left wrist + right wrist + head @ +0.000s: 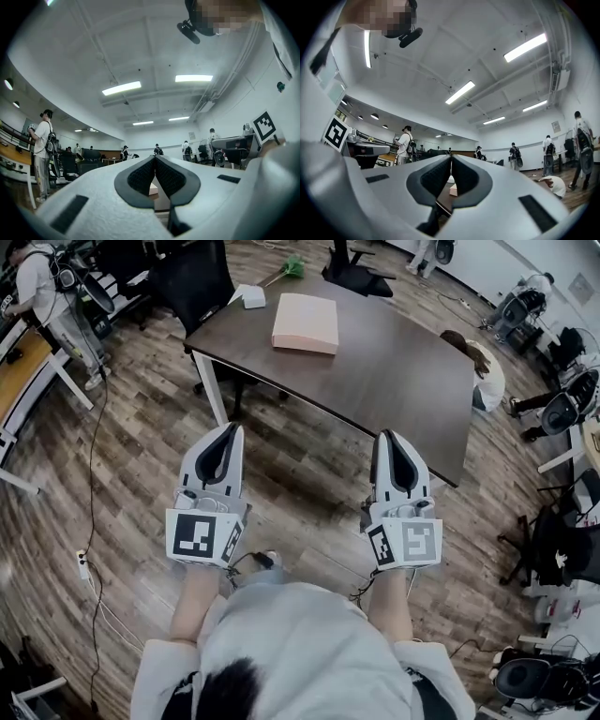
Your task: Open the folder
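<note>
A pink closed folder (306,322) lies flat on the far part of a dark wooden table (375,381). Both grippers hover over the wood floor in front of the table's near edge, well short of the folder. My left gripper (231,427) points at the table's left leg, its jaws pressed together with nothing between them (154,157). My right gripper (388,435) points at the near edge further right, jaws also meeting at the tips (451,156). Below the right gripper's tips, the folder (453,190) shows as a small pale block on the tabletop.
A small white box (251,297) sits at the table's far left corner, behind it a black office chair (192,277). One person (42,287) stands at a desk far left, another (483,367) crouches by the table's right end. A power strip (82,563) lies on the floor.
</note>
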`<state>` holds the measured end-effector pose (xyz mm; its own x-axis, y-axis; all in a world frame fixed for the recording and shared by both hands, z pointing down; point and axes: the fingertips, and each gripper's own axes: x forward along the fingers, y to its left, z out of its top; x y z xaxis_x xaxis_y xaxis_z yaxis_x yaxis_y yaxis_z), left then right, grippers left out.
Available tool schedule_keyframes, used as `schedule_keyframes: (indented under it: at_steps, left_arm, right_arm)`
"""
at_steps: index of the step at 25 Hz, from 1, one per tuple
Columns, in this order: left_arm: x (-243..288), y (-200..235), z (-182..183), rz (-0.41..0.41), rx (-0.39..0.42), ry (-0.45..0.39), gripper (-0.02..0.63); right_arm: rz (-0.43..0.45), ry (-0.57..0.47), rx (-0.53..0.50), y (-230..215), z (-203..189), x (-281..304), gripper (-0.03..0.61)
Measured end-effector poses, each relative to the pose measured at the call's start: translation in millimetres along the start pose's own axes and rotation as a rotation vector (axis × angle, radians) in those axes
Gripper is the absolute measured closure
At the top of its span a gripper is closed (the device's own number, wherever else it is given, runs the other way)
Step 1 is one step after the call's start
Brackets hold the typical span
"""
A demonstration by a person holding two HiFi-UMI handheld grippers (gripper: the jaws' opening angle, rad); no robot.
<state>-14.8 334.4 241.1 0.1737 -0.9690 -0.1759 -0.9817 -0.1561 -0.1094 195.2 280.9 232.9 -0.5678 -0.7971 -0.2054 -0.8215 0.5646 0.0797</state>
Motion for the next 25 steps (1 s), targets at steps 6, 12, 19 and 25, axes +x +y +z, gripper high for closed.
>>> schedule_keyframes:
  at_steps: [6,12,19,25]
  left_arm:
    - [29.1,37.5,-5.7,-0.014,0.005,-0.014,0.604]
    - [48.4,58.2,-16.2,-0.023,0.0,-0.008,0.604]
    - [91.4,67.5,-36.7,-0.038,-0.011,0.016,0.604]
    - [147.7,84.3,-47.1,-0.021,-0.002,0.015,0.604]
  right_arm:
    - [-0.035,0.001,0.006,2.6,-10.0,43.0,0.565]
    - [-0.032,0.026,0.009,9.4,-26.2,66.7,0.565]
    - [-0.044,0.052,0.022,-12.6,-47.9,102.7,0.565]
    - [-0.034,0.045,0.024,-45.0,-60.3,161.2,0.565]
